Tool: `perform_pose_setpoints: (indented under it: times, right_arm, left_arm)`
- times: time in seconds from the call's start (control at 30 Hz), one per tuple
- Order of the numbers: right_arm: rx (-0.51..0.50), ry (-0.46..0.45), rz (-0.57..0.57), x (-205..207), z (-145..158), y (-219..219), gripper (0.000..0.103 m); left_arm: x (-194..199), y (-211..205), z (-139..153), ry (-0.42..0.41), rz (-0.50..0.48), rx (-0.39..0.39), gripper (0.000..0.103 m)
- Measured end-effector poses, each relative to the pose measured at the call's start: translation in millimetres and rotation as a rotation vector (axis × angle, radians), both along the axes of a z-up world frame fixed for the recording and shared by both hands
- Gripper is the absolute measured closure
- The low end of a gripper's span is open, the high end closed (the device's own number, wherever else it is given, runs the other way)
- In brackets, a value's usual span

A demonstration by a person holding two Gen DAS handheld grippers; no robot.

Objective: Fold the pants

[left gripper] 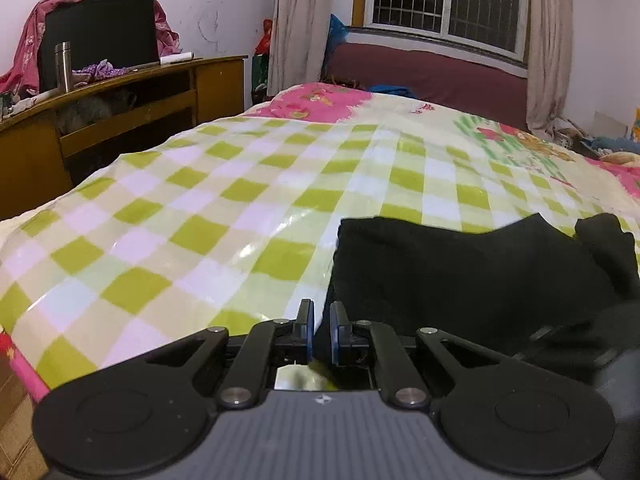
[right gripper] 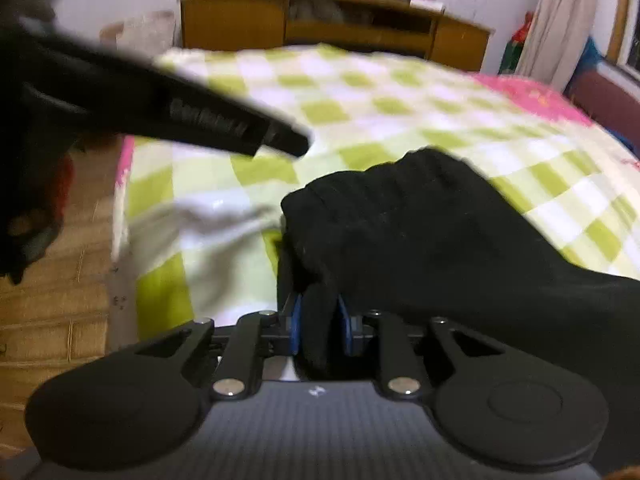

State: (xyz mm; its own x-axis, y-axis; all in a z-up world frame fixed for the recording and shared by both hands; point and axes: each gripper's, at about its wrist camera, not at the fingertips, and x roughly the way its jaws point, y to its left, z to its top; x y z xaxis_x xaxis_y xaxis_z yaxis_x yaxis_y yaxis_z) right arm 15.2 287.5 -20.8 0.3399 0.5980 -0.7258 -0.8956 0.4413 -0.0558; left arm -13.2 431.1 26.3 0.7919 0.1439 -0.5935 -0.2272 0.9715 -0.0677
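The black, soft-knit pants lay bunched on the green-and-white checked bedspread, near the bed's near edge. The right gripper had its blue-padded fingers clamped on a thick fold of the dark fabric, which draped over and to the right of it. The left gripper hung just beside the garment's left edge, its fingers narrowly parted and empty — nothing sat between them. This looked like a mid-fold step: one side gripped, the other not yet taken. The next move probably called for the left gripper to pinch the near edge so both could carry the cloth over evenly — the blur in the right view makes that uncertain.
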Motion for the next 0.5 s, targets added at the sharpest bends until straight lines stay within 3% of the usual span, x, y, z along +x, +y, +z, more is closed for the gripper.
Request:
perform_pose_setpoints:
  times: [0.1, 0.2, 0.23, 0.3, 0.37, 0.43, 0.5]
  right_arm:
    - [0.099, 0.038, -0.079, 7.7, 27.7, -50.6, 0.073]
    - [0.156, 0.022, -0.239, 28.0, 53.3, -115.9, 0.066]
    - [0.159, 0.010, -0.331, 41.1, 58.9, -143.6, 0.064]
    - [0.135, -0.019, -0.495, 66.9, 64.5, -186.8, 0.051]
    - [0.065, -0.049, -0.670, 104.0, 62.9, -225.6, 0.048]
    - [0.026, -0.025, -0.792, 138.7, 59.6, -253.2, 0.048]
    - [0.053, 0.015, -0.873, 162.5, 57.0, -264.2, 0.044]
  left_arm:
    - [-0.2, -17.8, 3.7, -0.011, -0.043, 0.009, 0.080]
    - [6.5, -48.7, 16.4, -0.054, -0.113, 0.018, 0.079]
    - [11.5, -62.7, 20.5, -0.069, -0.146, 0.017, 0.077]
    - [22.1, -88.8, 23.0, -0.081, -0.219, -0.021, 0.073]
    - [35.6, -120.2, 18.1, -0.062, -0.309, -0.062, 0.072]
    - [48.1, -155.6, 8.0, -0.033, -0.387, -0.065, 0.072]
    - [61.6, -186.7, -3.3, 0.004, -0.454, -0.098, 0.072]
